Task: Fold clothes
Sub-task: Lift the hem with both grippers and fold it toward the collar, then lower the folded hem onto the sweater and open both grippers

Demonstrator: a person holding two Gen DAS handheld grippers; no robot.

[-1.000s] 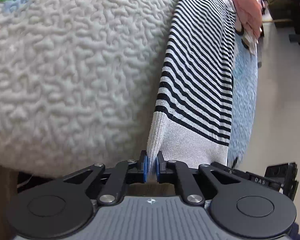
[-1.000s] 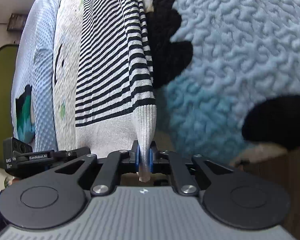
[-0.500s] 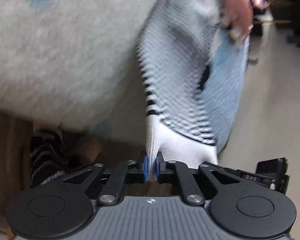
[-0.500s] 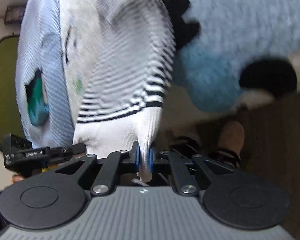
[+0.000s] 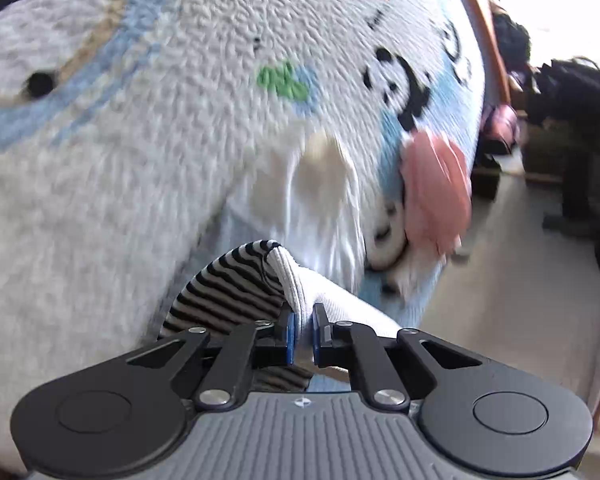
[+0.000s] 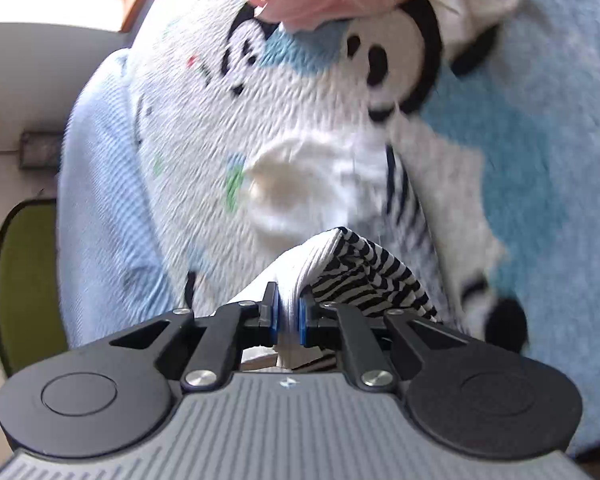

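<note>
Sweater (image 5: 228, 288): a second ago it lay stretched flat across the bed (image 5: 140, 160); now you've swept its hem up toward 12 o'clock, so the fold is underway. Your left hand-held gripper (image 5: 302, 334) and right hand-held gripper (image 6: 288, 316) each sit narrow, pinching a ribbed hem corner.

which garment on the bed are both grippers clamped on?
The black-and-white striped sweater: the left gripper and right gripper pinch its white ribbed hem. The pink garment lies untouched.
</note>
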